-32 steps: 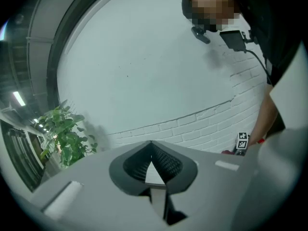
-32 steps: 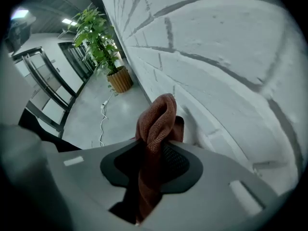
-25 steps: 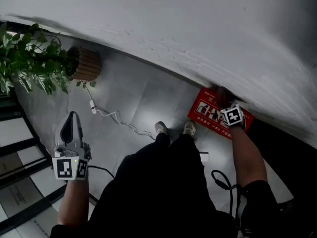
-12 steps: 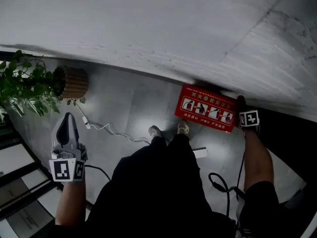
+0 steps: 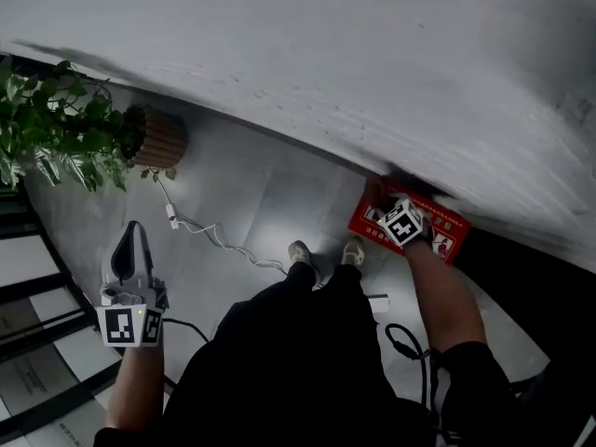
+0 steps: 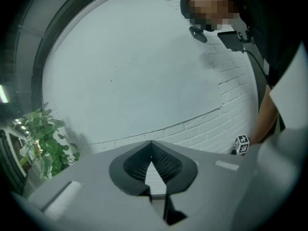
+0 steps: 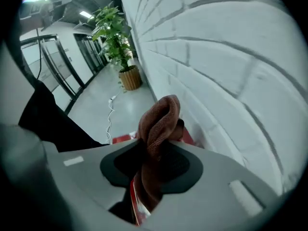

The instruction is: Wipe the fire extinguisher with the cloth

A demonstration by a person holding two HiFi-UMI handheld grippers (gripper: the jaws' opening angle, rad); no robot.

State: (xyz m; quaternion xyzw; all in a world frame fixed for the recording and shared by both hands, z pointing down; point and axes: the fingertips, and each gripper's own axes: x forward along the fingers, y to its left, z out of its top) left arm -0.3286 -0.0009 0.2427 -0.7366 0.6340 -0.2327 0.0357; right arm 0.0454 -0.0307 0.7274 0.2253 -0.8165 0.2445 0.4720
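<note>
dim, greyish indoor light, soft glare on the floor (image 5: 279,217), fisheye-dark corners, slight blur

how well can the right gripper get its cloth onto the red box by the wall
Probably yes: the right gripper, shut on the cloth, hangs just over the red box, with nothing visible between them.

Two grippers in play, left gripper (image 5: 136,236) at eight o'clock, right gripper (image 5: 386,201) at three, one brown cloth (image 7: 156,124), one red extinguisher box (image 5: 449,238), one potted plant (image 5: 65,138) at ten, two shoes (image 5: 300,251), one white cable (image 5: 219,240), one black cable (image 5: 405,343).
</note>
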